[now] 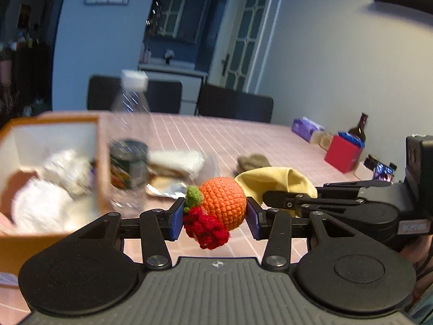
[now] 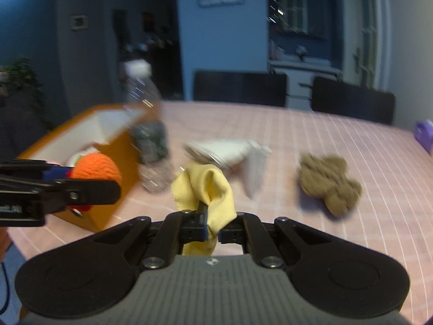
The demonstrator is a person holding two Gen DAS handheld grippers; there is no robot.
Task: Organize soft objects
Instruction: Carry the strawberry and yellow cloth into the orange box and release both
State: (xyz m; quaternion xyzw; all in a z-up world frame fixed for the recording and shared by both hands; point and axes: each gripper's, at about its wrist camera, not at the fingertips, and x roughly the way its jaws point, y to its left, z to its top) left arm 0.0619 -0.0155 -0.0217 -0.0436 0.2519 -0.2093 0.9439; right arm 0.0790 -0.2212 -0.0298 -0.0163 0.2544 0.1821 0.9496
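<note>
Left claw: gripped crocheted orange above desk, beside box rim.
Right claw: clamped yellow cloth.
Open room: bare checked desk between brown toy and chairs.

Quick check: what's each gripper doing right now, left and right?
Left gripper: closed on the crocheted orange toy.
Right gripper: closed on the yellow cloth.
</note>
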